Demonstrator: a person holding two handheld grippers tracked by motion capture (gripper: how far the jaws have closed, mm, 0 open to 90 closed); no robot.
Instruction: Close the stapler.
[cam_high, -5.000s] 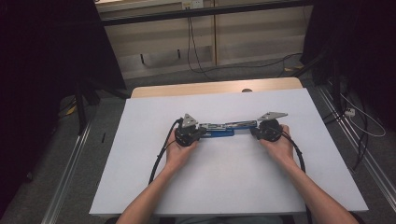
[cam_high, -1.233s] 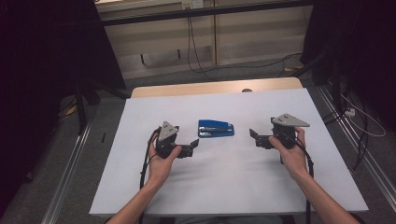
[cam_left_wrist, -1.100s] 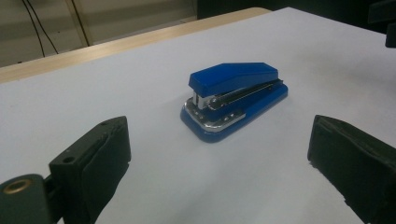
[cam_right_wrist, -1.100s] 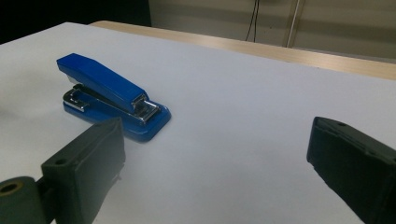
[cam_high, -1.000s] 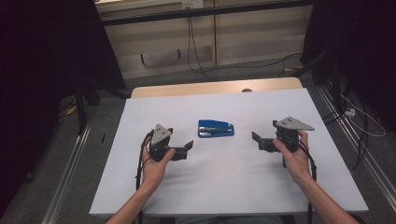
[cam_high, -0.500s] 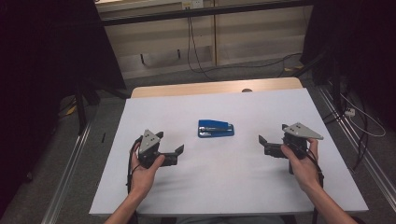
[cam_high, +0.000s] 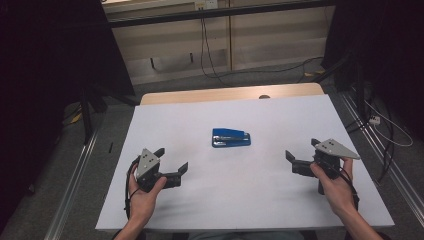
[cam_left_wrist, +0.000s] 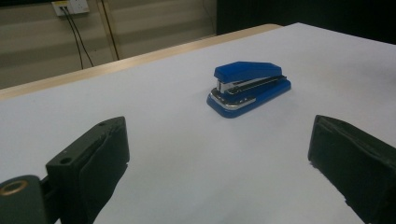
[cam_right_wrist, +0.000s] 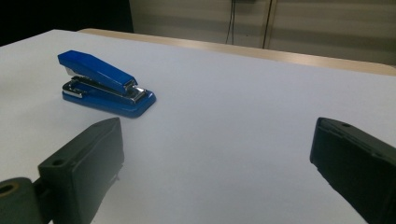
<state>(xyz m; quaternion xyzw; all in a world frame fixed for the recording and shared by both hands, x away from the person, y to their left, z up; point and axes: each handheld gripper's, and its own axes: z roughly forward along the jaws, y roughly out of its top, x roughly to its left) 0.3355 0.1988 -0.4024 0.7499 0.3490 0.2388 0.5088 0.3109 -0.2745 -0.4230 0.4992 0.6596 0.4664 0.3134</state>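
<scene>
A blue stapler (cam_high: 231, 137) lies flat near the middle of the white table (cam_high: 280, 210), with nothing touching it. My left gripper (cam_high: 171, 159) is held at the front left, open and empty, well away from the stapler. At the front right my right gripper (cam_high: 301, 149) is also open and empty, pointing left toward the stapler. The left gripper view has the stapler (cam_left_wrist: 250, 86) ahead and a little right of the wide-apart jaws of my left gripper (cam_left_wrist: 217, 140). From my right gripper (cam_right_wrist: 217, 140), the stapler (cam_right_wrist: 105, 84) sits ahead at the upper left.
A strip of bare wood (cam_high: 230, 94) runs along the table's far edge. Cables (cam_high: 207, 50) trail over the floor behind the table and at the right (cam_high: 385, 125). Metal rails (cam_high: 75, 190) run along the floor on the left.
Five seconds ago both grippers were at the stapler's ends. Since then they have drawn apart and back toward the person, continuing outward over the last second. The stapler stays put.
</scene>
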